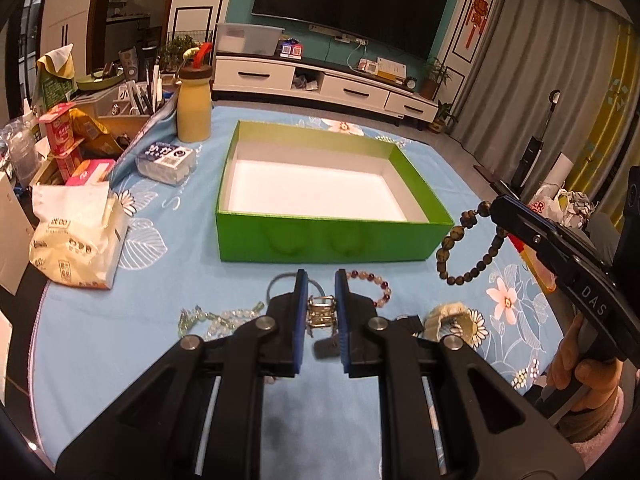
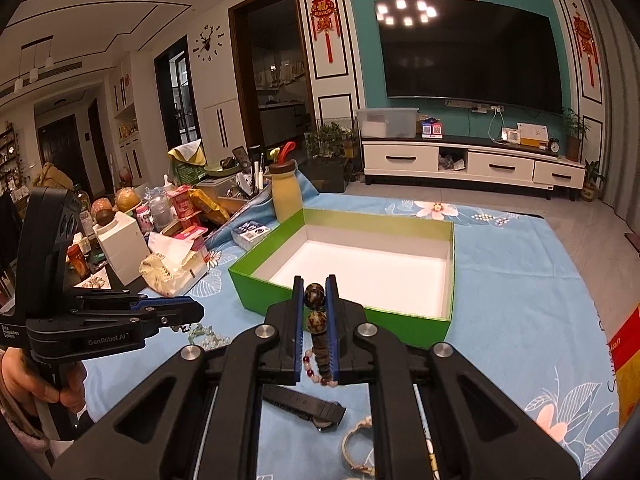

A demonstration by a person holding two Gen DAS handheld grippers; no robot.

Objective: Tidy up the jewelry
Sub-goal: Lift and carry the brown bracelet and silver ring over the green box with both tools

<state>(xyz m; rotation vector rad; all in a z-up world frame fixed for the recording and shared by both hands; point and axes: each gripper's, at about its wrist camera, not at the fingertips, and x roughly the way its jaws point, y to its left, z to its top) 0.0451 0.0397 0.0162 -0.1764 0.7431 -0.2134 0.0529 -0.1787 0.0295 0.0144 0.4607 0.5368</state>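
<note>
An open green box (image 1: pixel 320 236) with a white inside stands on the blue floral cloth; it also shows in the right wrist view (image 2: pixel 352 316). My left gripper (image 1: pixel 321 280) has its jaws closed on a metal watch (image 1: pixel 320 310) just above the cloth, in front of the box. My right gripper (image 2: pixel 315 284) is shut on a dark bead bracelet (image 2: pixel 316 320), held in the air near the box's right front corner; the bracelet hangs from it in the left wrist view (image 1: pixel 468 248). A pink bead bracelet (image 1: pixel 374 280) and a pale green bead string (image 1: pixel 216 318) lie on the cloth.
A cream watch (image 1: pixel 452 316) and a black watch (image 2: pixel 304 404) lie near me. A yellow bottle (image 1: pixel 195 100), a tissue pack (image 1: pixel 76 236), a small clear box (image 1: pixel 166 162) and cluttered snack boxes stand at the left. A red bag (image 2: pixel 628 360) is at the right edge.
</note>
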